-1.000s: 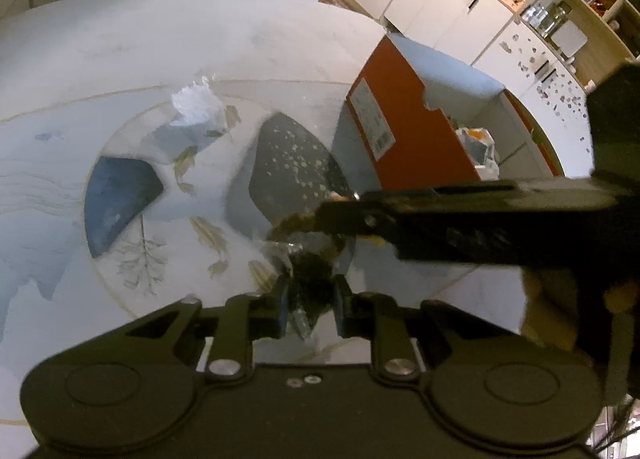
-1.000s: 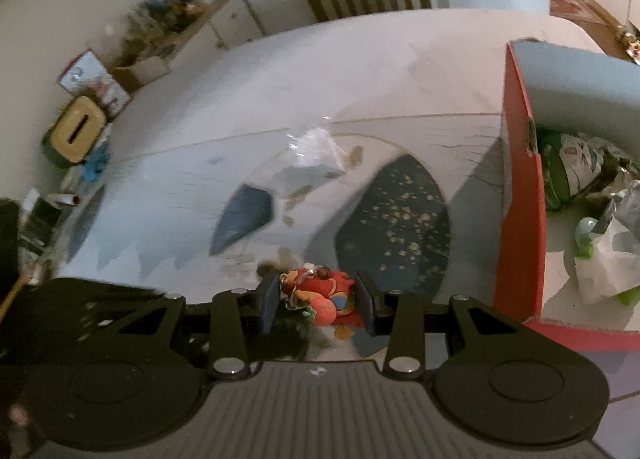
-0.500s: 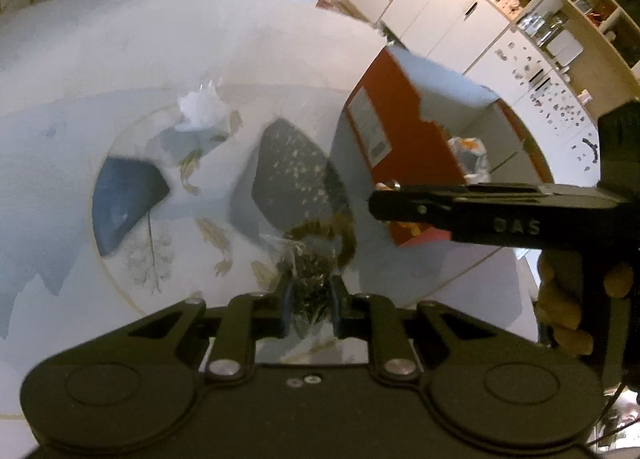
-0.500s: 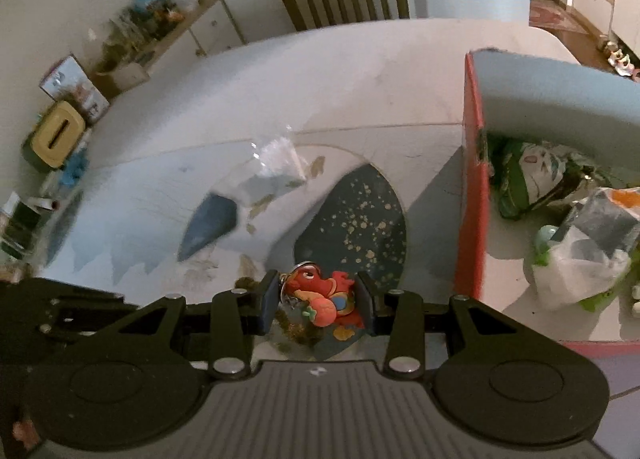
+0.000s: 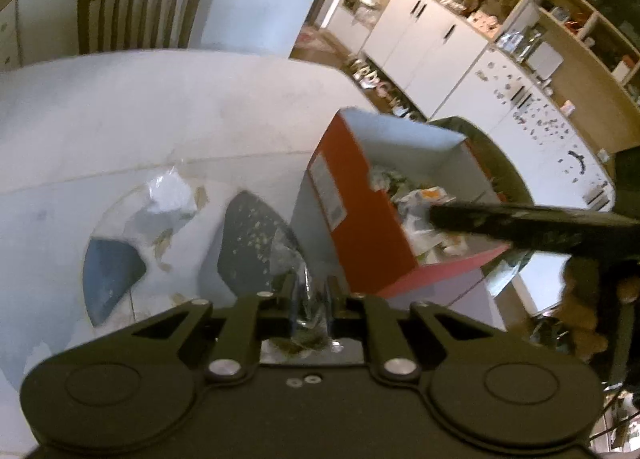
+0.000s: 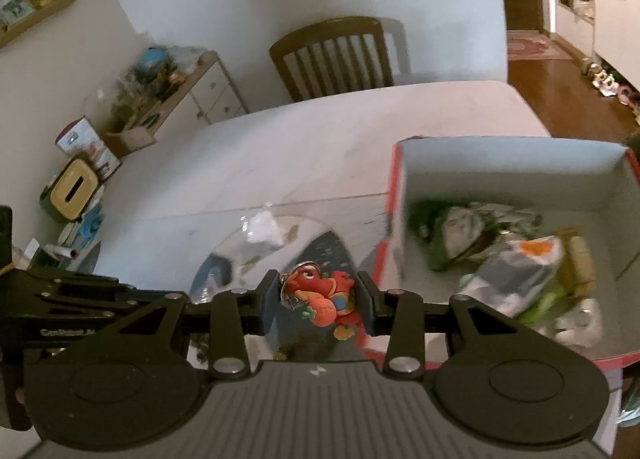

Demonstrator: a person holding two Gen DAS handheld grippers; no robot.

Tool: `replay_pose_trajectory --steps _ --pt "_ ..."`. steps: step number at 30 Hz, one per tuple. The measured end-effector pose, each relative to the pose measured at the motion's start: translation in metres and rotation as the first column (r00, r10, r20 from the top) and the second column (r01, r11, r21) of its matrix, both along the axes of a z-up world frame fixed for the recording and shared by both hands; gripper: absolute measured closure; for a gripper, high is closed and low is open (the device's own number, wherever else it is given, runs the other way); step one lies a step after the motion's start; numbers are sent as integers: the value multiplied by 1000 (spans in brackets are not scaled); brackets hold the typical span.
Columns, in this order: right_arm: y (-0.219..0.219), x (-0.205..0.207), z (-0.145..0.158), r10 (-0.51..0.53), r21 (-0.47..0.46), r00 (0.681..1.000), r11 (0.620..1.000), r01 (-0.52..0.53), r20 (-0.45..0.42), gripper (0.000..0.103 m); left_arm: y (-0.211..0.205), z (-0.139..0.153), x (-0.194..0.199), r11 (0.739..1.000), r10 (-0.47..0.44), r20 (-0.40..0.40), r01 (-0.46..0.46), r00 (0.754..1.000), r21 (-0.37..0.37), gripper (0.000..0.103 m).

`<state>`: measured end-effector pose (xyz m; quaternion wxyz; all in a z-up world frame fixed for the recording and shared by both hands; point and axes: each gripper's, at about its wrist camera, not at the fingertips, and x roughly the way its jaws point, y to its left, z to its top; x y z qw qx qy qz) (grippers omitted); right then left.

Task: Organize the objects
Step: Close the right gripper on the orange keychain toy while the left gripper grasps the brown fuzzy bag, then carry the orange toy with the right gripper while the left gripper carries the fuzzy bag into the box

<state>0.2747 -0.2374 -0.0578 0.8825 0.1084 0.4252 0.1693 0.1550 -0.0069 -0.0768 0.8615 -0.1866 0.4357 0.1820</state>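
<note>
So: right gripper [image 6: 318,301] is clamped on a small red rubber cartoon-figure keychain w/ metal ring [image 6: 320,295], pinched between both jaws, ring toward the left jaw. Half a sec ago the red-walled cardboard box w/ pale inside [image 6: 512,175] sat further right of these jaws; now its near-left corner is just beside the right jaw and the open interior fills the view ahead-right. A sec ago the keychain was over the dark speckled patch of the table mat, low down; the view's lifted since, more wall and chair showing. Judgement: keychain has been pulled free of the bag and is en route to the box; release over the crumpled wrappers and packets [image 6: 516,259] is prob. next.

Left gripper [image 5: 310,301] is pinched together on a crinkly clear plastic bag [image 5: 306,311] w/ dark bits inside, bag hanging between and below the jaws. Right gripper's finger shows as a dark bar [image 5: 520,223] ahead-right of the left jaws, reaching over the box interior; earlier it was right at the bag mouth. A crumpled white plastic scrap [image 5: 168,191] lies well ahead-left on the table, not yet tidied.
</note>
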Motion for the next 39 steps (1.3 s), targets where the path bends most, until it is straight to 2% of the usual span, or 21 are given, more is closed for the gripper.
replay_pose_trajectory --steps 5,10,11,18,20,21,23,25,31,36,39 --pt "-29 0 3 -25 -18 1000 1000 25 14 63 -2 -12 6 999 28 -10 -28 1000 -26 96" --pt "-63 7 -1 -71 -49 997 996 71 6 63 -7 -18 23 999 38 -24 -38 999 11 93" --pt "-69 9 -2 -77 -51 997 996 77 1 63 -6 -21 25 999 49 -30 -49 998 10 86" --pt "-101 9 -8 -94 -57 996 994 94 -5 63 5 -32 20 991 137 -66 -136 988 19 68" --pt "-108 9 -10 -93 -54 996 994 92 -9 63 7 -37 18 987 157 -80 -156 984 27 48" --pt "-110 10 -10 -93 -55 996 994 92 -10 63 7 -40 17 985 170 -88 -168 981 38 43" --pt "-113 12 -10 -90 -55 996 994 90 -12 63 7 -45 16 983 183 -102 -178 978 55 25" --pt "-116 14 -11 -89 -54 996 995 88 -16 63 9 -55 16 979 201 -119 -194 972 66 21" --pt "-122 18 -12 -83 -58 996 995 82 -17 63 19 -82 12 963 268 -177 -260 947 69 20" --pt "-125 20 -17 -89 -53 996 995 88 -28 63 19 -91 11 956 290 -203 -274 935 104 25" --pt "-130 20 -20 -92 -53 995 994 91 -35 63 21 -97 10 951 308 -190 -300 932 72 28"
